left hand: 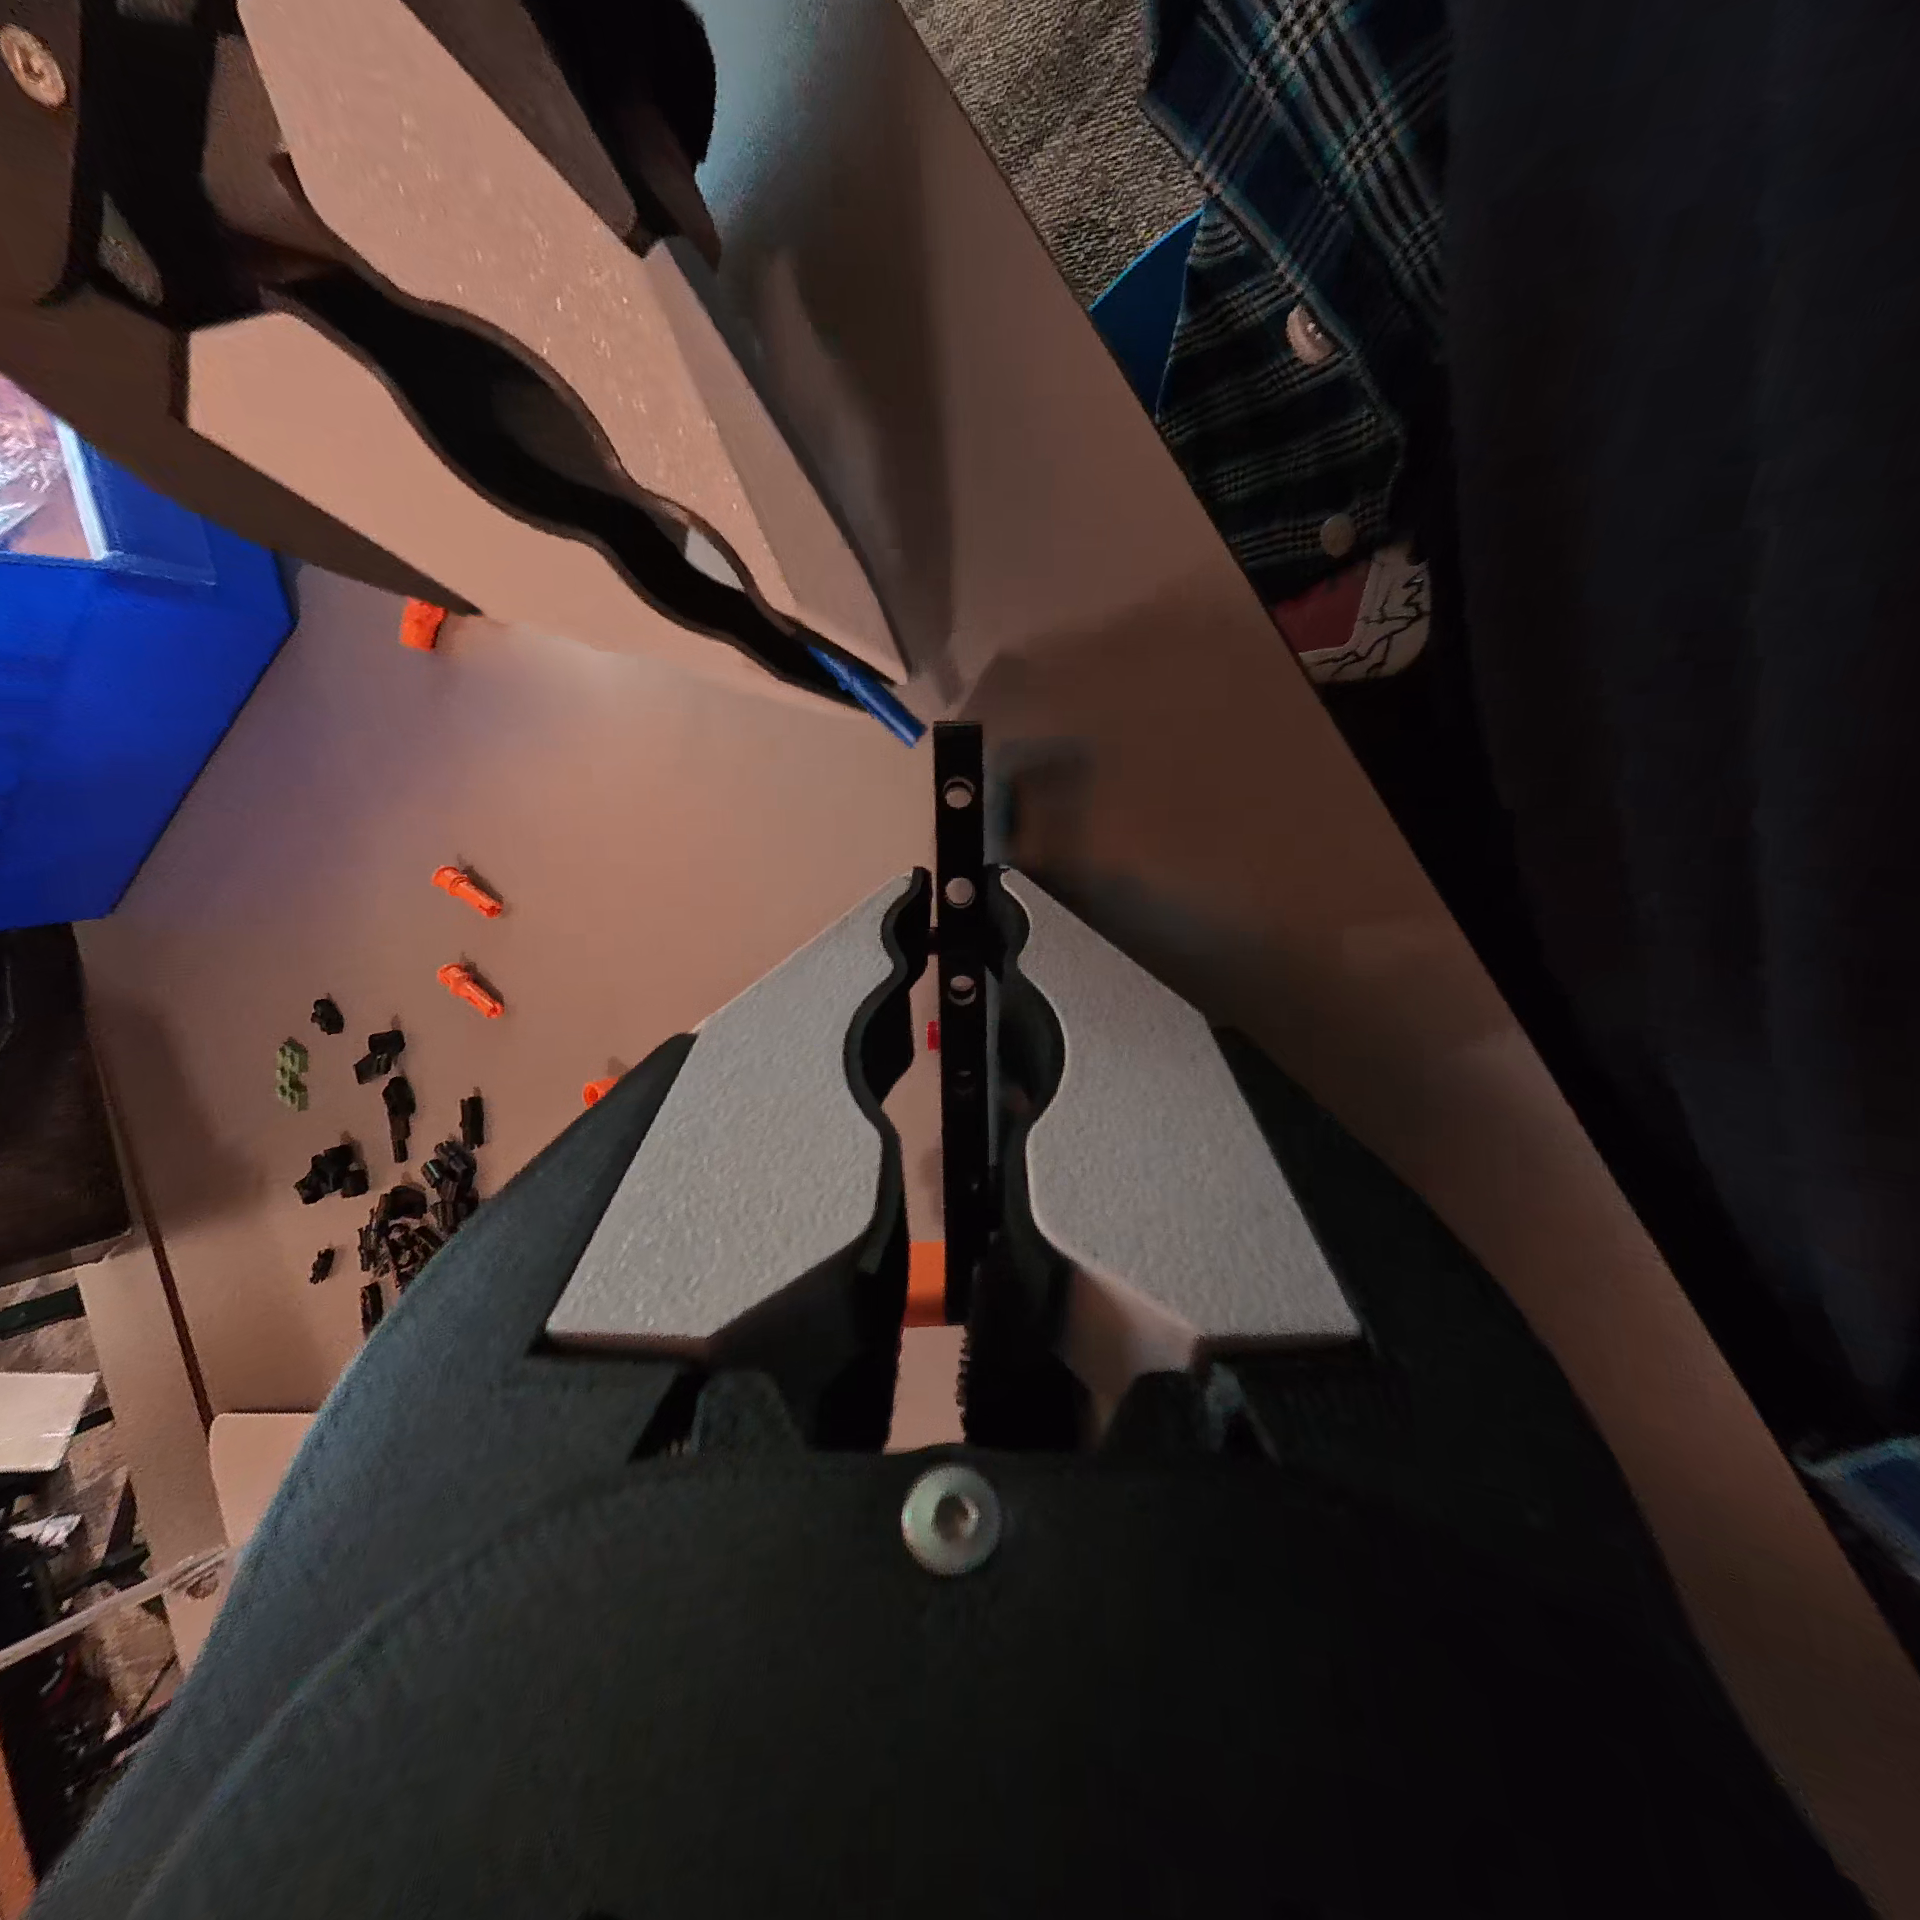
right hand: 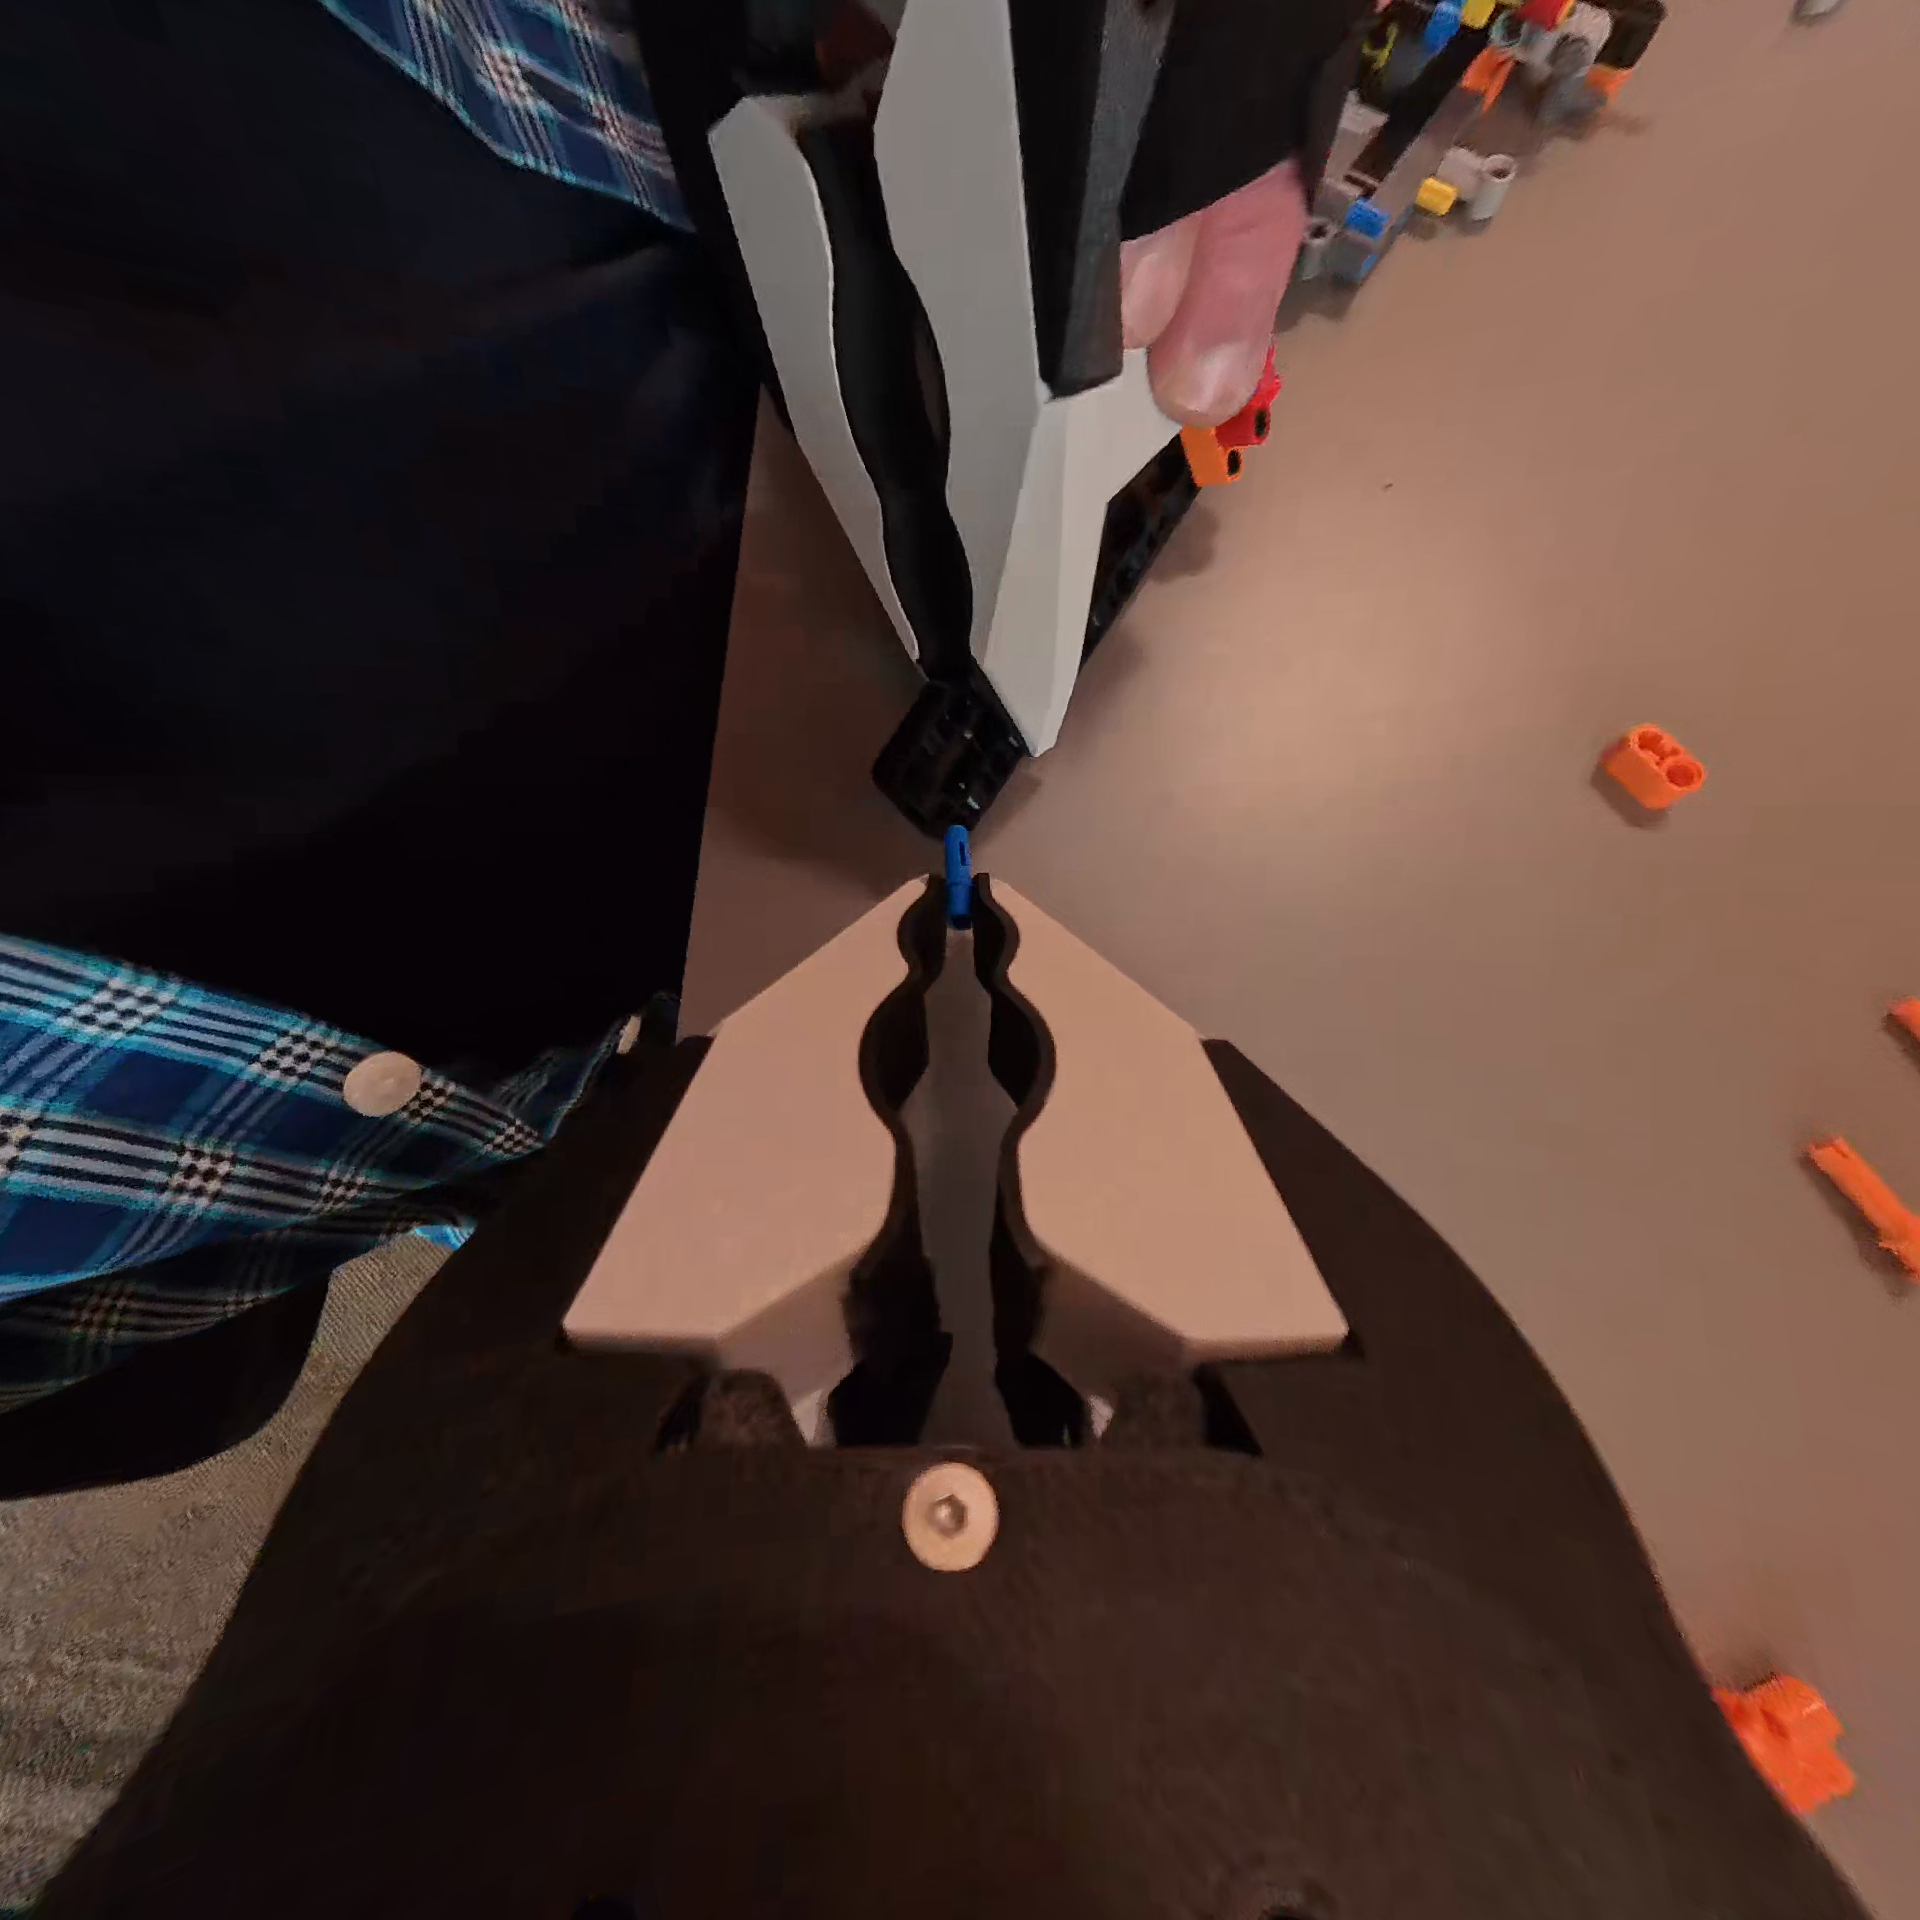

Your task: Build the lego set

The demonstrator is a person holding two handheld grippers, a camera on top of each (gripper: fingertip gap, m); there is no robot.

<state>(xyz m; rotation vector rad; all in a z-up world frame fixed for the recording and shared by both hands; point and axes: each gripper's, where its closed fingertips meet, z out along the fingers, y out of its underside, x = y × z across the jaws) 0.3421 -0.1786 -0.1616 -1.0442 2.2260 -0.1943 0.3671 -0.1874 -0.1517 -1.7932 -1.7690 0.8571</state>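
Note:
My left gripper (left hand: 958, 883) is shut on a long black beam with round holes (left hand: 957, 831), held edge-on above the table; an orange piece (left hand: 925, 1283) sits on the beam near the gripper's base. My right gripper (right hand: 956, 885) is shut on a small blue pin (right hand: 957, 868). The pin's tip is just short of the black beam's end (right hand: 940, 764). In the left wrist view the right gripper (left hand: 883, 696) comes in from the upper left with the blue pin (left hand: 878, 707) beside the beam's top. In the right wrist view the left gripper (right hand: 987, 717) reaches down from above.
Loose orange pins (left hand: 468, 891) and a heap of small black pieces (left hand: 405, 1195) lie on the tan table (left hand: 644, 831). A blue box (left hand: 114, 707) stands at the left. A part-built colourful model (right hand: 1455, 135), an orange connector (right hand: 1652, 769) and a person's plaid shirt (right hand: 208, 1122) show nearby. Less than 4 cm separates the two grippers' tips.

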